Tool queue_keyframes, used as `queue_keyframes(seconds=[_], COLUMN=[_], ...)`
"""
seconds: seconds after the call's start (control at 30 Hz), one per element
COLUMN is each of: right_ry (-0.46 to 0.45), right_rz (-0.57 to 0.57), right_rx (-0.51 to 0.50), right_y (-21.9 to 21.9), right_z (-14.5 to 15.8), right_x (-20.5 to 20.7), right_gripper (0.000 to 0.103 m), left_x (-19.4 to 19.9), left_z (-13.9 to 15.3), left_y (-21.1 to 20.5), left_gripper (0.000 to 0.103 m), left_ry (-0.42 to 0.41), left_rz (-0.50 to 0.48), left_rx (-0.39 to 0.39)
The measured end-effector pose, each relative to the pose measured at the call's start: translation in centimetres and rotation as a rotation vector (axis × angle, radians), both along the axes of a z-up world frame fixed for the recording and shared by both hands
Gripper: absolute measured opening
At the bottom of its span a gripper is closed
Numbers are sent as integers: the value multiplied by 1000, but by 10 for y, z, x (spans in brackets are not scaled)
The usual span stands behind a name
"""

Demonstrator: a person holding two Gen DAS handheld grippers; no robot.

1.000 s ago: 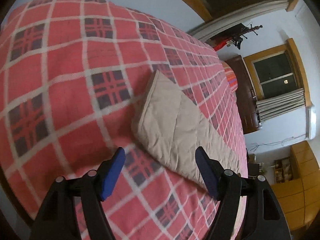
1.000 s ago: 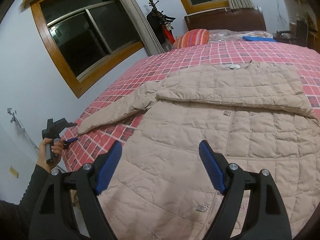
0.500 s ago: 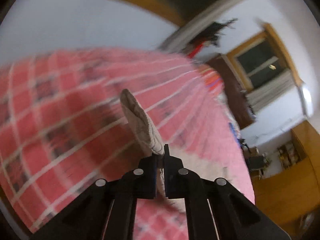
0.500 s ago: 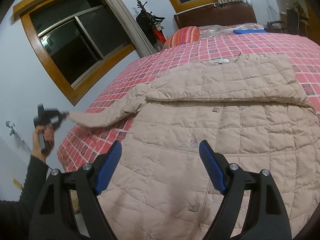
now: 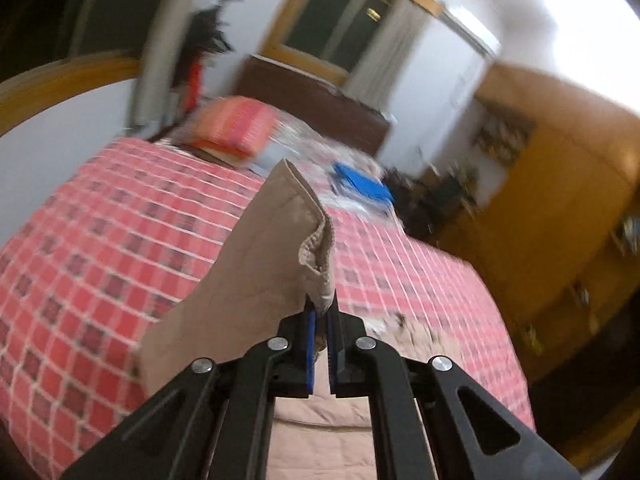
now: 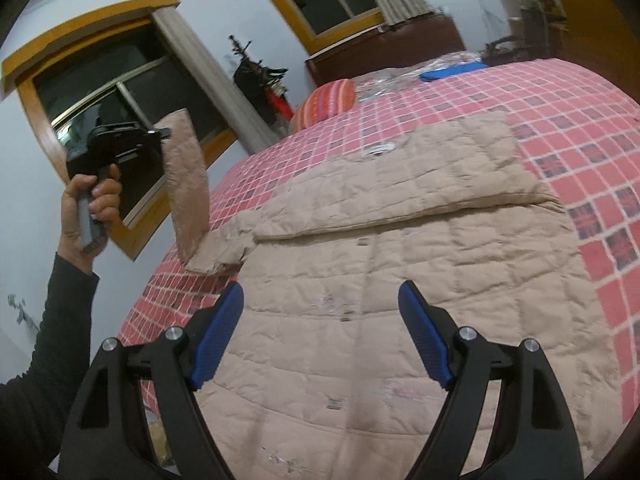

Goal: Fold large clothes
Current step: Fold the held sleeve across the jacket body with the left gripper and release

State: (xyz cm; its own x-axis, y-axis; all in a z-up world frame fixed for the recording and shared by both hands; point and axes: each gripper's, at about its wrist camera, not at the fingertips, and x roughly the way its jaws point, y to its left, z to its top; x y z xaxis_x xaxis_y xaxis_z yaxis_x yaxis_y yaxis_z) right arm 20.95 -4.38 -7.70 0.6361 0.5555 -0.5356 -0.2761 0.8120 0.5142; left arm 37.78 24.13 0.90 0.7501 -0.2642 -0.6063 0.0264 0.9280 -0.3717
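Beige quilted jacket (image 6: 400, 264), sleeve (image 5: 256, 264) lifted

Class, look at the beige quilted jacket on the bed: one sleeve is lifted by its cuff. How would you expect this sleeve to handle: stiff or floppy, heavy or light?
The sleeve probably handles floppy: it hangs from the left gripper and bends sharply where it meets the jacket. It seems light for its bulk, since a pinch at the cuff holds it up. The padding likely slumps once released.
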Motion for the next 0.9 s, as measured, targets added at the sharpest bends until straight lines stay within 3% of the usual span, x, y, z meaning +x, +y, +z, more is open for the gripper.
queue_keyframes(seconds=[0.27, 0.4, 0.5, 0.6, 0.67, 0.8, 0.9], right_ry=[37, 45, 56, 124, 207, 437, 548], right_rz=[-77, -92, -62, -11, 16, 104, 123], right_rx=[8, 13, 34, 105, 155, 333, 357], right_y=[-28, -32, -31, -29, -25, -5, 21], right_z=[-8, -6, 3, 6, -2, -40, -69], right_x=[6, 17, 38, 81, 117, 198, 245], right_gripper=[79, 79, 80, 83, 82, 55, 52], left_x=[30, 44, 45, 35, 25, -5, -27], left_z=[-104, -159, -182, -167, -145, -107, -97], left_y=[-111, -139, -145, -130, -113, -61, -30], left_gripper=[4, 5, 14, 26, 43, 54, 56], left_ry=[190, 298, 345, 306, 247, 160, 134], left_rz=[-192, -269, -299, -300, -279, -223, -178], left_rx=[40, 48, 45, -17, -62, -155, -160])
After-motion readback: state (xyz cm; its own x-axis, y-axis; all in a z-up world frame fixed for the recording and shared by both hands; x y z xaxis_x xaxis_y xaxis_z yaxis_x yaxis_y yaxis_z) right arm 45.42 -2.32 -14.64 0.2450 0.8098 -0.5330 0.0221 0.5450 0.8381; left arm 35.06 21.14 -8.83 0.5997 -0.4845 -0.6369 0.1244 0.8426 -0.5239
